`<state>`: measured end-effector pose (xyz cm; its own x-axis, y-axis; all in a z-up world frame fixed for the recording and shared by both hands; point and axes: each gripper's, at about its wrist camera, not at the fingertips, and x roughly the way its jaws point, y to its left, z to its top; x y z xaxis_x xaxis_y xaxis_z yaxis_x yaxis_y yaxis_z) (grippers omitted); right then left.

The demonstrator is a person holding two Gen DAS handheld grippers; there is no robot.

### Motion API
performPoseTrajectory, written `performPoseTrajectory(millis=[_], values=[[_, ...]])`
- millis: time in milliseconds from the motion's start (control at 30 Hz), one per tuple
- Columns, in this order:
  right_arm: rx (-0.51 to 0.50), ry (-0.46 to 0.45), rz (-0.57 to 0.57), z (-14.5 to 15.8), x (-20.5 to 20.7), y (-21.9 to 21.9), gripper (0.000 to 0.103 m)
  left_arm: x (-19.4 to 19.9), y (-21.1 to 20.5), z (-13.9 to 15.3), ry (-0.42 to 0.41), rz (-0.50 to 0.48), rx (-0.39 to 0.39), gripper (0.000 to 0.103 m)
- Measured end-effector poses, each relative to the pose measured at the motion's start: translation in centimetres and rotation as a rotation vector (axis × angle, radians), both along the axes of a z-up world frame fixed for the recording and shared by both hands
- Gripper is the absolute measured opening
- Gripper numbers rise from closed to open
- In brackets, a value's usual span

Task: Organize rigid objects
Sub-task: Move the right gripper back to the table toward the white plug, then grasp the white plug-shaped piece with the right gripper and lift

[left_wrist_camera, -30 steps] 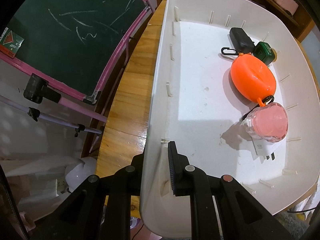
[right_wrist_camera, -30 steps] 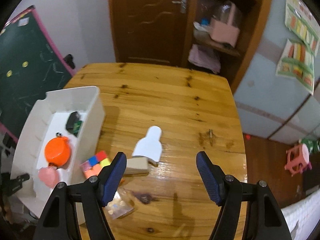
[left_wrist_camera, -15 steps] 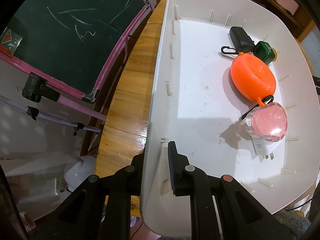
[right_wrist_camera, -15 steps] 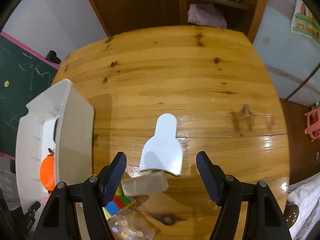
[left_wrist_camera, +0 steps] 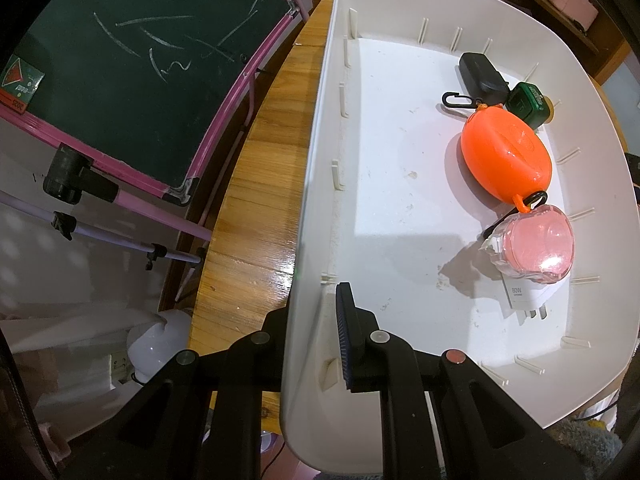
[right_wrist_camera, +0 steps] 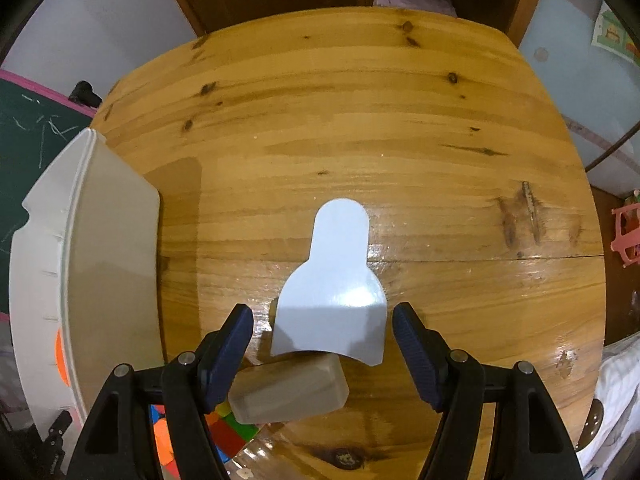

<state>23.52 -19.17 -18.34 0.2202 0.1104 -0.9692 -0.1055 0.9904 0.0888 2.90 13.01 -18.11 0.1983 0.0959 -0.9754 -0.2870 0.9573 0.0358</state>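
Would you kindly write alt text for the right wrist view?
Open black tongs with blue pads hover over a flat white bottle-shaped plastic piece on a round wooden table; a beige block lies just below it, a white plastic bin at left.

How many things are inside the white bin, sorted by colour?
Inside the white plastic bin:
Black: 1, the black rounded case
Green: 1, the small green box
Orange: 1, the orange oval pouch
Pink: 1, the pink item in a clear shell
White: 1, the white plug charger
Total: 5
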Motion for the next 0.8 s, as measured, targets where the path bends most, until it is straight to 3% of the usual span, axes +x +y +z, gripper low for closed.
performPoseTrajectory(millis=[167,267,433,800], values=[[-0.032,0.003,0.018,-0.9,0.0,0.7,0.073,0.0,-0.1,0.0,0.000,0.000,0.000,0.015],[-0.059,-0.024,0.029,-0.9,-0.2,1.0,0.060,0.0,-0.1,0.0,-0.001,0.000,-0.001,0.015],[-0.004,-0.033,0.020,-0.6,-0.4,0.5,0.058,0.0,-0.1,-0.1,-0.004,0.001,-0.005,0.015],[0.096,-0.167,0.004,4.7,-4.2,-1.4,0.057,-0.1,-0.2,-0.1,-0.012,-0.003,-0.004,0.015]])
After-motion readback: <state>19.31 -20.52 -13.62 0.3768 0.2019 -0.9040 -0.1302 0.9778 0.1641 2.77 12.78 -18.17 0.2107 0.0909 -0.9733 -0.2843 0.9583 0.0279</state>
